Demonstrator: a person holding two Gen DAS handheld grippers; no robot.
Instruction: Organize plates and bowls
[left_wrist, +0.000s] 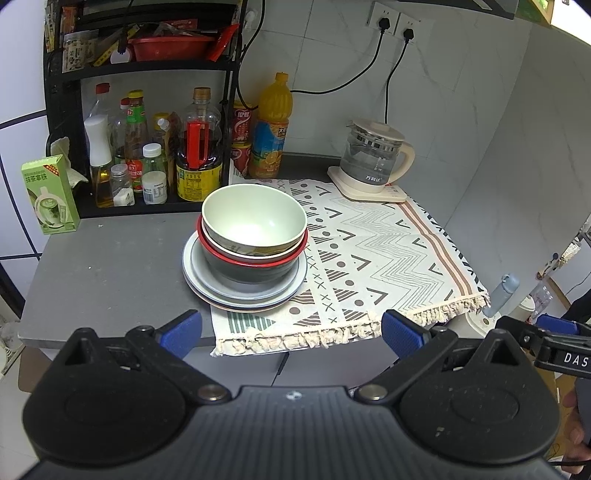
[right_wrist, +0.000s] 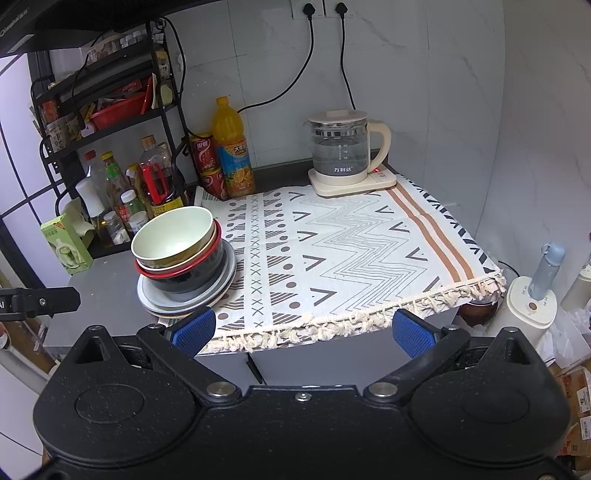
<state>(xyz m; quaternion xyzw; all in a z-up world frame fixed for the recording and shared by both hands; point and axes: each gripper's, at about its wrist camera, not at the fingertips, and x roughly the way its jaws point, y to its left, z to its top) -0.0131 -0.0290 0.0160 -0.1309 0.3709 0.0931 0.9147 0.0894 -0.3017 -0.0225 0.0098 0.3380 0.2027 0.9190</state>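
Observation:
A pale green bowl (left_wrist: 255, 218) sits on top of a nested stack: under it a red-rimmed bowl (left_wrist: 255, 258), then a dark bowl (left_wrist: 255, 273), all on grey-blue plates (left_wrist: 199, 280). The stack rests at the left edge of the patterned cloth (left_wrist: 388, 251). My left gripper (left_wrist: 291, 332) is open, hanging in front of the counter edge just short of the stack, nothing between its fingers. In the right wrist view the same pale green bowl (right_wrist: 173, 230) and plates (right_wrist: 155, 295) lie to the left. My right gripper (right_wrist: 303, 332) is open and empty at the cloth's fringe.
A glass kettle (left_wrist: 373, 158) on its base stands at the back right of the cloth. An orange juice bottle (left_wrist: 271, 125), red cans and a black rack of sauce bottles (left_wrist: 147, 147) line the back left. A green box (left_wrist: 50, 195) sits far left. The right gripper's body (left_wrist: 554, 347) shows at the right.

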